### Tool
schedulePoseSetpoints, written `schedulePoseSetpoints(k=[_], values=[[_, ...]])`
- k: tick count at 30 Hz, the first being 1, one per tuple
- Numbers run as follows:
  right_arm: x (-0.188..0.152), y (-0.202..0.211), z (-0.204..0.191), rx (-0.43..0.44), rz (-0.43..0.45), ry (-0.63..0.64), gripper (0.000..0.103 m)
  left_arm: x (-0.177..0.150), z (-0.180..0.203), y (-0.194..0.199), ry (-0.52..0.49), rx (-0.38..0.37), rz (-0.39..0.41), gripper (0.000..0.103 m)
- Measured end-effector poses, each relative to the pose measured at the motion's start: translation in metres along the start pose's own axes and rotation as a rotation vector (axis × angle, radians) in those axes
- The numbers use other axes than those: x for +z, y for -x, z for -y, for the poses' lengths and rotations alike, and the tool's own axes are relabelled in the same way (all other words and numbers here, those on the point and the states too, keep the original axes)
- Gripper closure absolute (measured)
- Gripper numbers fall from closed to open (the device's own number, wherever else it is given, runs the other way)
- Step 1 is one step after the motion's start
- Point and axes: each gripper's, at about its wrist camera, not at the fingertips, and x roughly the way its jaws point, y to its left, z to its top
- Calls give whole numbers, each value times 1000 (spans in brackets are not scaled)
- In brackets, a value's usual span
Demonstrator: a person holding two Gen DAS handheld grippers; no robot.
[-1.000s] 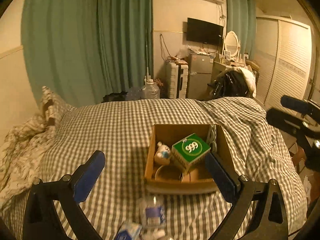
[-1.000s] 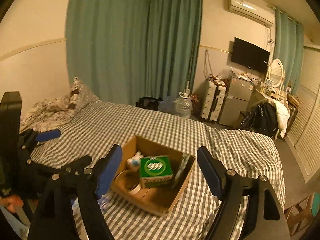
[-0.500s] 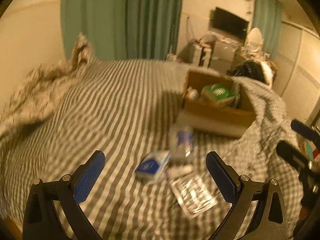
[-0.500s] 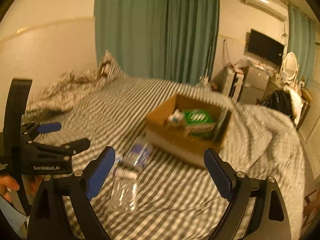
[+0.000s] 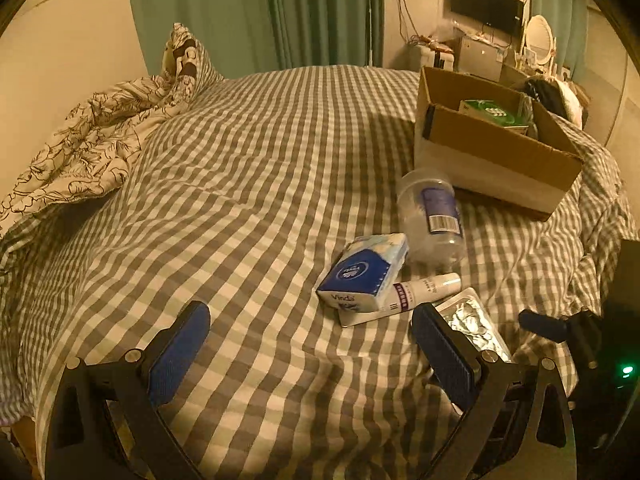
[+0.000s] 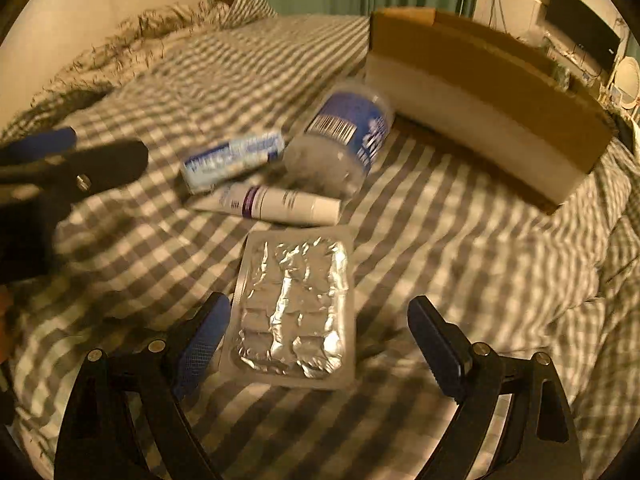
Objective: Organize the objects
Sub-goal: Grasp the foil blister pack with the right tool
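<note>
On the checked bed lie a blue tissue pack (image 5: 362, 274) (image 6: 232, 160), a clear jar with a blue label (image 5: 434, 216) (image 6: 340, 140), a white tube (image 5: 416, 292) (image 6: 276, 202) and a foil blister pack (image 5: 472, 322) (image 6: 294, 312). A cardboard box (image 5: 492, 148) (image 6: 480, 92) stands beyond them and holds a green box (image 5: 490, 110). My left gripper (image 5: 310, 352) is open and empty, just short of the tissue pack. My right gripper (image 6: 320, 340) is open and low, with the blister pack between its fingers.
A crumpled floral duvet (image 5: 80, 140) and a pillow (image 5: 184, 60) lie at the left of the bed. Green curtains, a TV and furniture stand behind. The bed edge drops off at the right, past the box.
Both grippers have pulled back from the box and dropped towards the loose items. The right one has come down close over the blister pack. Both stay open.
</note>
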Motion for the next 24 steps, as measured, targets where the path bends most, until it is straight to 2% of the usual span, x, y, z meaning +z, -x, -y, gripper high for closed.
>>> schedulePoseSetpoints(k=[5,7,8,10,12,16,18,20,24], values=[[0,-19,-2,19,-39,-6,13,1,-3,-7,11,14,-22,0],[-1,-18,-3,17,-37,6,24,1,-2,-9,11,19,-33,0],[-1,-16,-1,11,-38,12,35,2,-1,-10,9,20,-35,0],[-1,-11,3,19,-25,7,35,4,2,-8,8,20,-33,0],[1,5,13,36,27,-13,35,7,7,-6,1,9,-18,0],[11,36,37,-14,99,-14,35,17,22,-10,-11,-30,-7,0],[18,48,51,-32,126,-29,35,23,26,-18,31,-56,2,0],[23,58,66,-60,151,-40,35,32,27,-35,60,-82,-28,0],[21,65,93,-75,156,-80,35,34,33,-70,24,-40,-80,0]])
